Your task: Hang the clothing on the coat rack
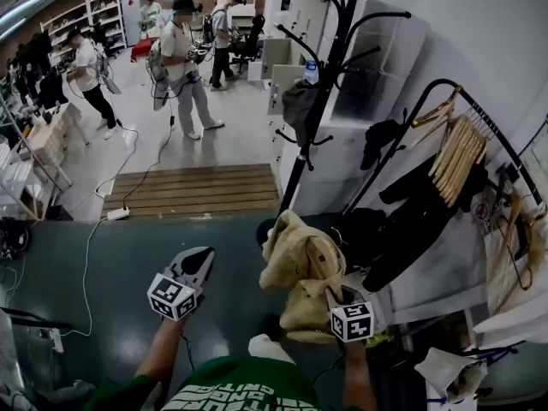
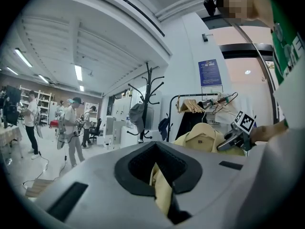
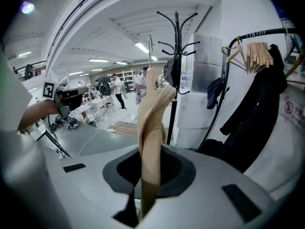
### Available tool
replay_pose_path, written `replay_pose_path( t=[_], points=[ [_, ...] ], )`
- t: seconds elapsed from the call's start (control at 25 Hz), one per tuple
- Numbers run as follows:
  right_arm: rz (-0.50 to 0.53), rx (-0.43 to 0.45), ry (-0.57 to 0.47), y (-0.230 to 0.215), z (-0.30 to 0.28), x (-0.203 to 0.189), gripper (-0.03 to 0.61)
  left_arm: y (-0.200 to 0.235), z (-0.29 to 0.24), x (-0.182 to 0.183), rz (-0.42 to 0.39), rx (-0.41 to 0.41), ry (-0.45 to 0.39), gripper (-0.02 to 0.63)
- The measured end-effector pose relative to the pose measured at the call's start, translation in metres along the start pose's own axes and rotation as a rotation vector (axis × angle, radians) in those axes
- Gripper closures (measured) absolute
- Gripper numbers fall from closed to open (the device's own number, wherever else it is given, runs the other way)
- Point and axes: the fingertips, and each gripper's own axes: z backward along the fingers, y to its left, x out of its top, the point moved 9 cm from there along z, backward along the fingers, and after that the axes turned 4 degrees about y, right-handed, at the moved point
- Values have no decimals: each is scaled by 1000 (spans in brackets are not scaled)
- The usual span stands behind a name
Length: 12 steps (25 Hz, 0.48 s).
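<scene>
Head view hides the right tongs (image 1: 341, 305) tips behind the tan jacket (image 1: 295, 264).

The jacket (image 1: 301, 268) is hanging in front of the person, between the left gripper (image 1: 197, 262) and the right gripper (image 1: 338, 298), with cloth sitting in both sets of jaws. The coat rack (image 1: 330, 75) is standing behind it, the clothes rail (image 1: 467, 135) to its right, and the wooden platform (image 1: 195, 191) to its left.

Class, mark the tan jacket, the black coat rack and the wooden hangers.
tan jacket (image 1: 301, 268), head view, bunched middle of the fabric.
coat rack (image 1: 336, 41), head view, upper part of the pole.
wooden hangers (image 1: 458, 154), head view, middle of the bunch.
</scene>
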Motion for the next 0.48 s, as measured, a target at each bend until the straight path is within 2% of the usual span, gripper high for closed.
replay_pose_path(
  t=[0.48],
  points=[
    [63, 53, -9, -61, -37, 54, 534, 5, -83, 24, -4, 33, -16, 609]
  ],
)
